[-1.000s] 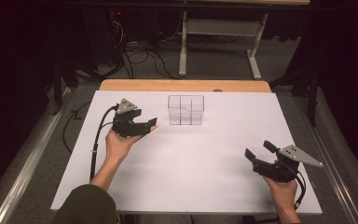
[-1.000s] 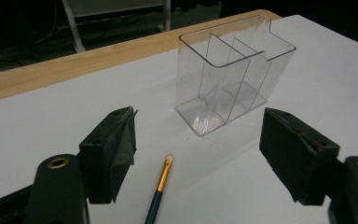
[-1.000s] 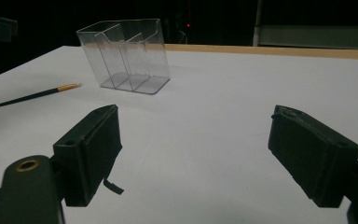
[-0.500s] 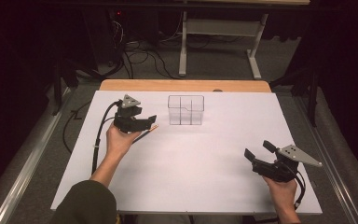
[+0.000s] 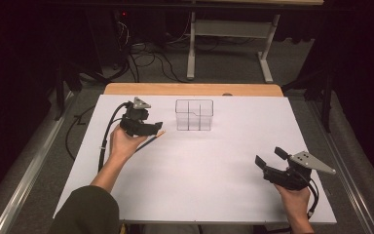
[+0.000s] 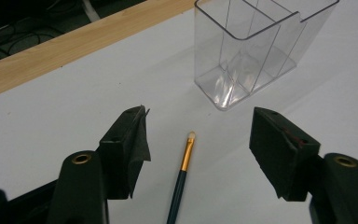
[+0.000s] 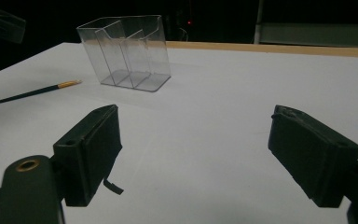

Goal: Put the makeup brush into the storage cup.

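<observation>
The paintbrush (image 6: 182, 173) lies flat on the white table (image 5: 209, 175) between your left gripper (image 6: 200, 144)'s fingers, long axis along them, bristle tip pointing ahead toward the clear organizer (image 6: 256, 46). Those jaws have just been closing yet stand wide, pads off the brush. Since a second ago, that hand has dipped a little over it. Your right gripper (image 7: 196, 154) hangs open, well apart. Nothing blocks the brush.
</observation>
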Tool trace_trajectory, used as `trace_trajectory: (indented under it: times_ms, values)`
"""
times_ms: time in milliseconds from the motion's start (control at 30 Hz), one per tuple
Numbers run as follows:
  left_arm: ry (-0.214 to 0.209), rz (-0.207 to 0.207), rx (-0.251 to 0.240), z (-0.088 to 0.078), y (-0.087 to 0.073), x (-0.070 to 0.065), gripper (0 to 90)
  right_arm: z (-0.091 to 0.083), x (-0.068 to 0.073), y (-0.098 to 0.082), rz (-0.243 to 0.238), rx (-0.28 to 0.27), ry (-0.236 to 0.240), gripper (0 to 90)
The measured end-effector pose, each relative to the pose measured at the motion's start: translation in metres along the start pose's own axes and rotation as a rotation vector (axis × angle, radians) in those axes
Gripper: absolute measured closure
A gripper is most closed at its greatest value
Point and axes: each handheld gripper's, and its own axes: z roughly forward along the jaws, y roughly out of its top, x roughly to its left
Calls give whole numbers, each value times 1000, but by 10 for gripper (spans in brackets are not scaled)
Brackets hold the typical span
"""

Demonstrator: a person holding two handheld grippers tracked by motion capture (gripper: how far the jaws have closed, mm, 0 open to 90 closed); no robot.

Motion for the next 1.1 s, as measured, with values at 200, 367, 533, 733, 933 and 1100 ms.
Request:
trace_trajectory:
  times_ms: [200, 367, 533, 733, 933, 1100]
  values:
    - [2, 29, 51, 3, 5, -1, 393, 0, 0, 0, 5, -1, 2, 185]
    - [-5, 39, 95, 5, 10, -2, 397, 1, 0, 0, 3, 1, 4, 185]
    - [0, 49, 137, 7, 13, -2, 405, 0, 0, 0, 6, -1, 2, 185]
    - [1, 53, 181, 9, 15, 2, 418, 1, 0, 0, -2, 4, 4, 185]
    - [10, 73, 226, 12, 16, 3, 429, 1, 0, 0, 0, 6, 8, 186]
    - [8, 81, 258, 16, 18, 3, 443, 1, 0, 0, 3, 2, 7, 186]
